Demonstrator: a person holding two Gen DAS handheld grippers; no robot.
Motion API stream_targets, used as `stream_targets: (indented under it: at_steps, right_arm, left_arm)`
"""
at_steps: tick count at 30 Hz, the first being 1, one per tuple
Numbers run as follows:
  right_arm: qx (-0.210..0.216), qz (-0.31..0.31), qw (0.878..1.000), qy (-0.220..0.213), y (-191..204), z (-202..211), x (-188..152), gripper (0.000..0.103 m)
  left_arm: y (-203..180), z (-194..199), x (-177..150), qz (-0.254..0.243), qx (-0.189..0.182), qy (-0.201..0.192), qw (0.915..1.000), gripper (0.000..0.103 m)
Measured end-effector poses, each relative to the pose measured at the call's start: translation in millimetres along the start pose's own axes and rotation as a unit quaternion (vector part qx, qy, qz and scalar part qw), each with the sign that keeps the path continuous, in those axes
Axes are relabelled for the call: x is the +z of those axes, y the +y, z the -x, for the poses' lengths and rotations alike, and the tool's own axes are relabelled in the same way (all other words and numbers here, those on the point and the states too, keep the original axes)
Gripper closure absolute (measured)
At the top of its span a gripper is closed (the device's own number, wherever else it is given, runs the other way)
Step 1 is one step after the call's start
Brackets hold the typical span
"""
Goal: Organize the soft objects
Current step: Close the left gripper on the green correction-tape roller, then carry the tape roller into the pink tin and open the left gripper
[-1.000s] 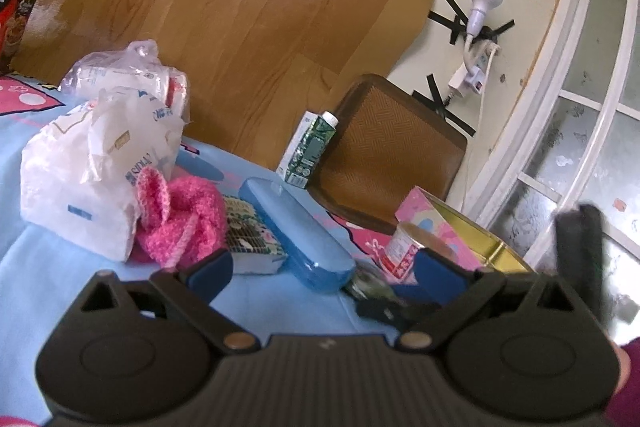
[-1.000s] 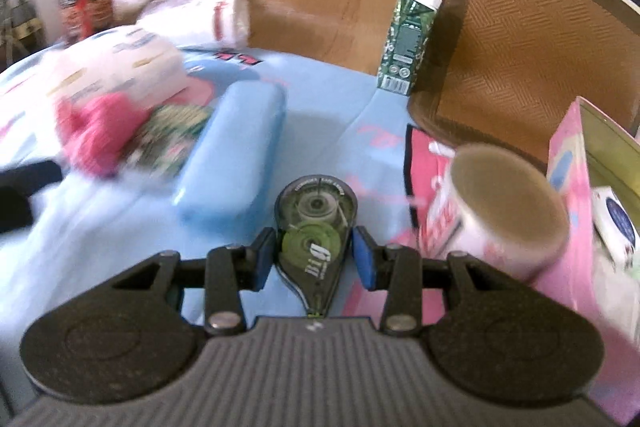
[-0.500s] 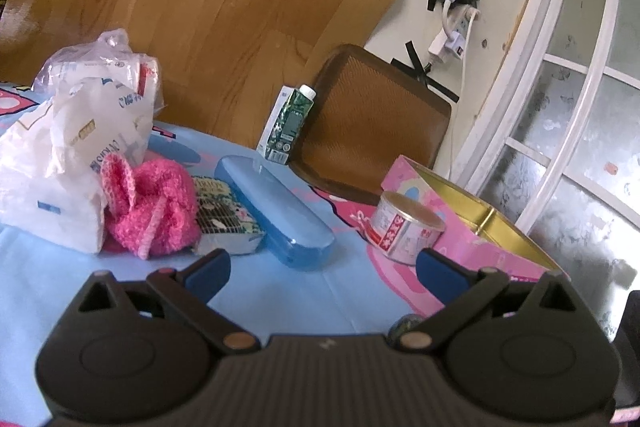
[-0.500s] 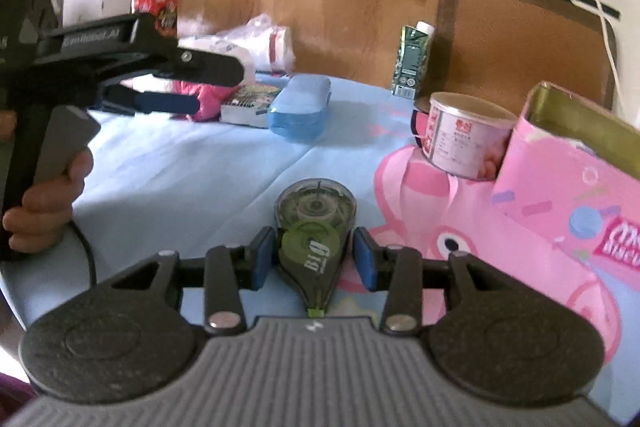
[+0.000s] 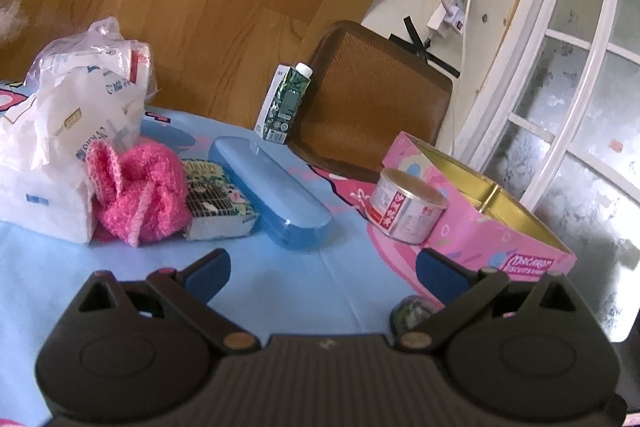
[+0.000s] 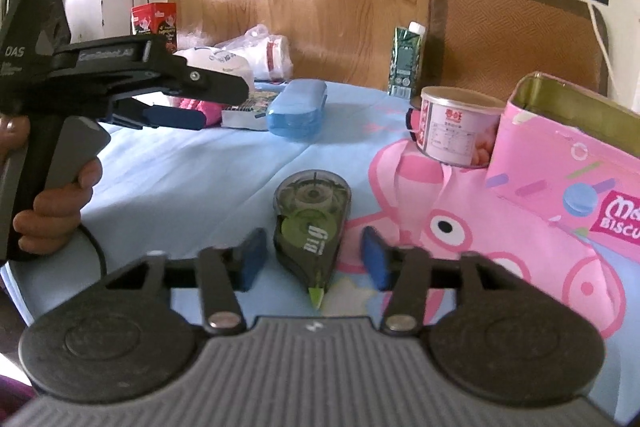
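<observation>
Left claw point(image 5: 322, 273) spread wide above the blue-covered counter point(image 5: 160, 259), gripping nothing; also seen from the side in the right wrist view point(image 6: 176, 117), held in a hand point(image 6: 56, 215) over the counter's left side. Right claw point(image 6: 314, 261) parted, both blue pads point(image 6: 250, 263) standing just clear of the green correction tape dispenser point(image 6: 312, 223), which lies flat on the counter between them, tip pointing back toward the camera.

Toward the far left of the counter, a white plastic bag point(image 5: 52, 147), with a 2nd clear bag point(image 5: 96, 51) behind it. Touching the white bag's right side, the pink fluffy knit item point(image 5: 140, 195), resting on the counter. Just right of that, touching it, a small printed packet point(image 5: 216, 199). Next along, a blue oblong case point(image 5: 272, 191) lying slantwise against the packet. Behind, at the counter's far edge, a green drink carton point(image 5: 286, 103) standing upright beside a brown woven chair back point(image 5: 372, 103). Further right, a round tin point(image 6: 456, 131) with a pink label, touching the open pink biscuit box point(image 6: 568, 163) with a gold lining at the right edge.
</observation>
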State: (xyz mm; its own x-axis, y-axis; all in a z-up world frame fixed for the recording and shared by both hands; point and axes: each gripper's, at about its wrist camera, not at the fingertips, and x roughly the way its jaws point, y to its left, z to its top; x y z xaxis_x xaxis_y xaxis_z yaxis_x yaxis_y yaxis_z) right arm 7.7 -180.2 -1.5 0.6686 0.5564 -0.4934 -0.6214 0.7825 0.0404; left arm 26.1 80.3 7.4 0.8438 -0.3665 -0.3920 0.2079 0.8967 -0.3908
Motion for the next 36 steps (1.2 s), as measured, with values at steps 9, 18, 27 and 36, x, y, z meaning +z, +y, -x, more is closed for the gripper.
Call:
stream_targets:
  at_steps: [9,18,27,36]
  right_arm:
    - [0.002,-0.008,1.000,-0.007,-2.6,8.5,-5.1,0.062]
    - [0.000,-0.014,1.000,-0.012,-2.4,10.4,-8.2,0.062]
    - [-0.005,-0.015,1.000,-0.019,-3.0,13.0,-9.6,0.063]
    - [-0.055,-0.020,0.995,-0.085,-12.9,37.5,2.7,0.063]
  left_arm:
    - [-7.5,-0.9,-3.1,0.034,-0.029,0.027,0.9986,0.001]
    - [-49.2,-17.3,-13.7,0.034,-0.100,0.085,0.9908,0.003]
    - [-70.7,-36.3,-26.3,0.031,-0.081,0.121,0.9888,0.018]
    - [-112.4,-48.1,12.1,-0.010,-0.120,0.090,0.9886,0.019]
